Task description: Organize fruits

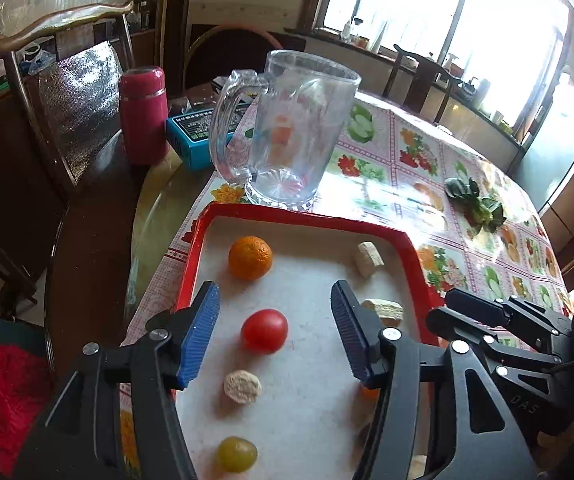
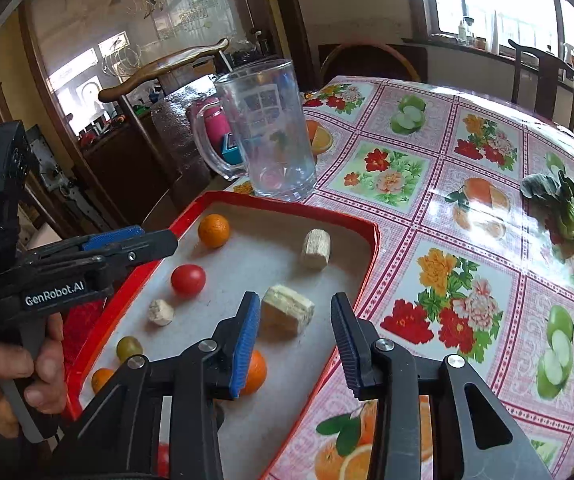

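Note:
A red tray (image 1: 307,216) (image 2: 369,252) holds an orange (image 1: 250,257) (image 2: 214,231), a red tomato (image 1: 264,330) (image 2: 188,279), a green grape (image 1: 236,454) (image 2: 128,348), a round pale chunk (image 1: 242,386) (image 2: 161,312) and two cut pale pieces (image 2: 315,249) (image 2: 286,309). My left gripper (image 1: 275,300) hangs open above the tomato, touching nothing. My right gripper (image 2: 295,312) is open over the tray's right side, just behind the nearer pale piece, with a second orange (image 2: 256,372) behind its left finger. Another small orange (image 2: 101,378) lies at the tray's near left.
A clear glass mug (image 1: 287,132) (image 2: 265,128) stands just beyond the tray on the fruit-patterned tablecloth (image 2: 467,240). A pink flask (image 1: 143,114) and blue box (image 1: 195,132) sit behind it. Leafy greens (image 1: 477,204) (image 2: 567,208) lie to the right. Chairs ring the table.

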`<state>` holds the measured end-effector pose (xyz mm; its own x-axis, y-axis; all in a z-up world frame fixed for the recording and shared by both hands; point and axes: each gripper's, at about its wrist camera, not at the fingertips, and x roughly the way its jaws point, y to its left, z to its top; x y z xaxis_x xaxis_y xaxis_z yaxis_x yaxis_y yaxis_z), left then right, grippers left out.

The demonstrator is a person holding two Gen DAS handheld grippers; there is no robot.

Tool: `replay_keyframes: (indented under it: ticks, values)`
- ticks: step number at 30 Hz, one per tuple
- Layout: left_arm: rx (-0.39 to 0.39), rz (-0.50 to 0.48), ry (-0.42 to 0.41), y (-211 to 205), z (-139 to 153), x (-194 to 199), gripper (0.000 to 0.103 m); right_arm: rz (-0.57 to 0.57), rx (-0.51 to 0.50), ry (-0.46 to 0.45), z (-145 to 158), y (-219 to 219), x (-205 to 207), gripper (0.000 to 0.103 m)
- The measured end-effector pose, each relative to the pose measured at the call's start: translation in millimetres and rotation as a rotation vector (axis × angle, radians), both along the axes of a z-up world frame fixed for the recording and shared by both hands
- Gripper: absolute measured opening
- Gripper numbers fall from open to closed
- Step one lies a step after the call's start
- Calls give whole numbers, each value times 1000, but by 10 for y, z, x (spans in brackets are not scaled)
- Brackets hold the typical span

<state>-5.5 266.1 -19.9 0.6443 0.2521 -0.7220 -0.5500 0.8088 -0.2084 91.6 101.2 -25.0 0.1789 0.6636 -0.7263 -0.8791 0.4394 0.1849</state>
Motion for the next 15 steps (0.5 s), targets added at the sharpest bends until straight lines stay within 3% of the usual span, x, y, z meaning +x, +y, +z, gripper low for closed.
replay_keyframes:
  ticks: [2,4,12,15]
  values:
    - [15,1,-22,-120,61,-144,58,27,6,-11,24,-120,-116,40]
    - [29,-1,-40,-247,100,-282,58,56,4,-28,35,-233,-232,50]
    - [23,-46,-46,-706,38,-798,58,219,-27,-151,-26,-647,-716,72]
    - [18,-64,-55,-872,8,-978,67,277,-37,-179,-61,-807,-859,76]
